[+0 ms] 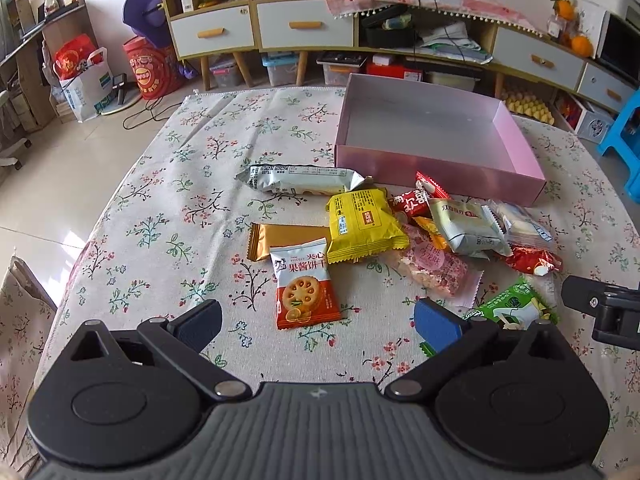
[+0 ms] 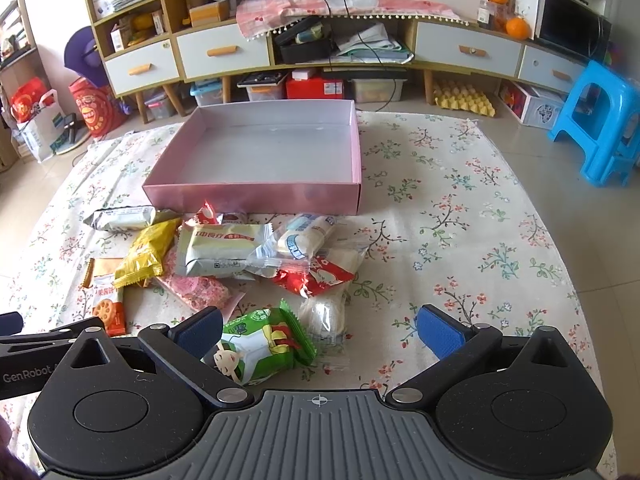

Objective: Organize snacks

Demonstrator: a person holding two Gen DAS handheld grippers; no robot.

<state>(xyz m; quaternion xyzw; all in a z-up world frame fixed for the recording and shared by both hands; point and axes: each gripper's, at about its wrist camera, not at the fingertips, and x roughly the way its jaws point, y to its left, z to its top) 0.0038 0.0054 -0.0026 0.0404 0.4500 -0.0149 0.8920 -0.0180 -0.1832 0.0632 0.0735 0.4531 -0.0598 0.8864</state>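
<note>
The orange biscuit packet (image 1: 306,284) printed 果酱饼干 lies on the floral tablecloth (image 1: 160,208) just beyond the wide-open left gripper (image 1: 318,322). The right gripper (image 2: 320,330), also wide open, hovers over the green snack packet (image 2: 260,344), whose body reads "GenRobot". The pink box (image 2: 256,196) sits farther back.

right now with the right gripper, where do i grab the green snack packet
Pinch the green packet across its crimped right end seal, coming down from above. It lies flat on the tablecloth, just ahead of the open right gripper, with nothing on top. The puffy middle would likely slip; the flat seal gives the pads purchase.
</note>
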